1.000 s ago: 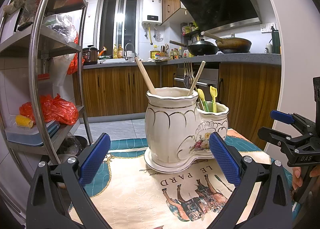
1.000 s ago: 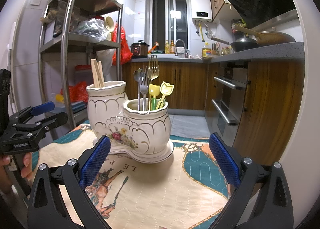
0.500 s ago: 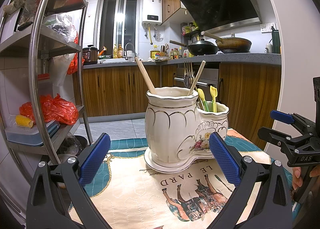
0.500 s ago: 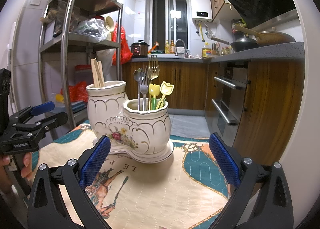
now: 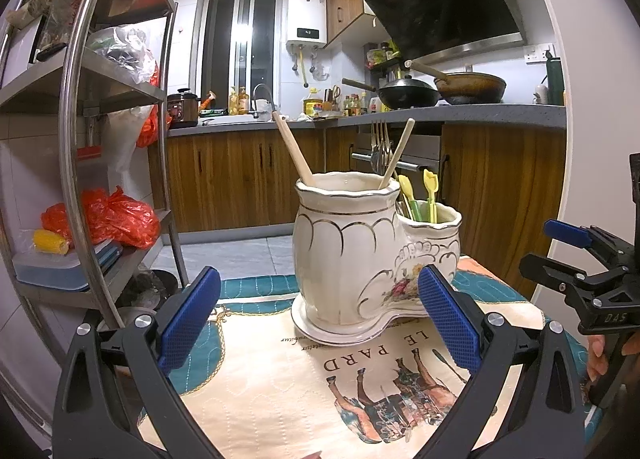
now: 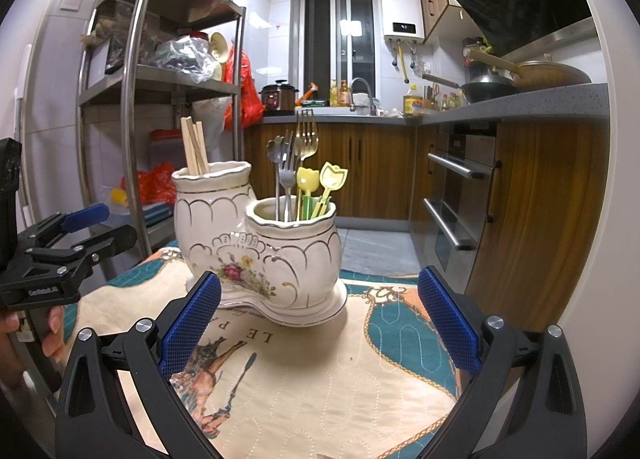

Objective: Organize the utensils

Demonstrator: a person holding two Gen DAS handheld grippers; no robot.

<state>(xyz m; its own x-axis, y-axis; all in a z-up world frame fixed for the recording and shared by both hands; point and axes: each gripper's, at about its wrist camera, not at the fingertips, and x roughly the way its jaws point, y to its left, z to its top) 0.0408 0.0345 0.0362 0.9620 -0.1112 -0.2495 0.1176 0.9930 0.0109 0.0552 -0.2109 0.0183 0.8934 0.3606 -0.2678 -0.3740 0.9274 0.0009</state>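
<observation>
Now I hold both grippers, left and right, open and empty before the holder on the desk; utensils appear sorted, so withdrawal likely follows.

Holder — cream, gilt scallops, floral; cloth — teal-bordered beige.

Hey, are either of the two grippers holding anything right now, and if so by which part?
Nothing is held. The left gripper and right gripper both have open, empty fingers, short of the ceramic utensil holder.
</observation>
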